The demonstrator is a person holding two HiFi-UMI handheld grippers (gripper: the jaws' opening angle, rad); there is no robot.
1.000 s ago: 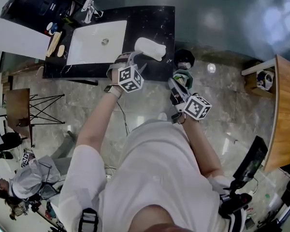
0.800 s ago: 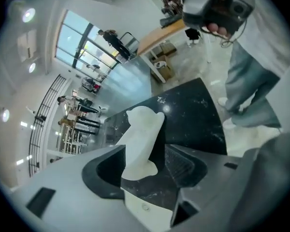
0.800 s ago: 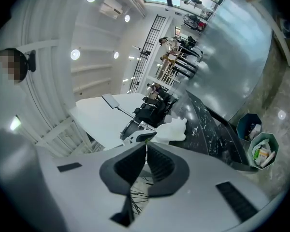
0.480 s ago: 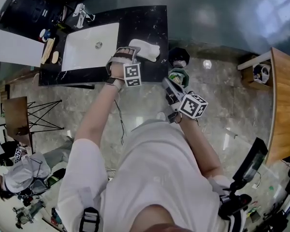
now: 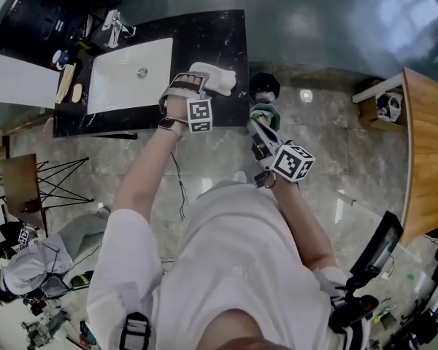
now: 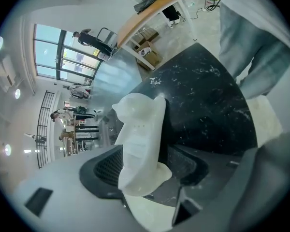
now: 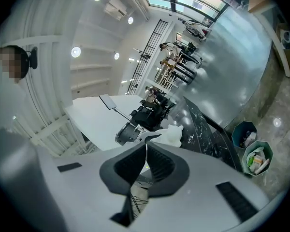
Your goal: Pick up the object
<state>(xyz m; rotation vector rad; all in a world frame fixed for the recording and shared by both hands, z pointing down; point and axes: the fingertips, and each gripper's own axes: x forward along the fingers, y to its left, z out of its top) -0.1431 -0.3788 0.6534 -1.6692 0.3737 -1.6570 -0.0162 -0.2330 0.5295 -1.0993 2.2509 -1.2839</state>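
A white, lumpy moulded object [image 5: 219, 77] lies on the black marble counter [image 5: 226, 35], right of the sink. My left gripper [image 5: 196, 79] reaches over the object's near end. In the left gripper view the object [image 6: 140, 134] stands between the two dark pads of the left gripper [image 6: 147, 167]. The jaws are opening; the left pad sits against the object and a gap shows at the right pad. My right gripper [image 5: 257, 126] hangs off the counter's front edge, above the floor. The right gripper [image 7: 146, 162] has its pads together with nothing between them.
A white sink [image 5: 131, 71] with a tap [image 5: 113, 20] fills the counter's left half. A black bin [image 5: 263, 86] and a green bin [image 5: 261, 112] stand on the floor by the counter's right end. A wooden table [image 5: 423, 144] is at the far right. A person [image 5: 22, 268] crouches at lower left.
My left gripper has pushed forward over the white object's near end, which now lies between its jaws. The right gripper has hardly moved.
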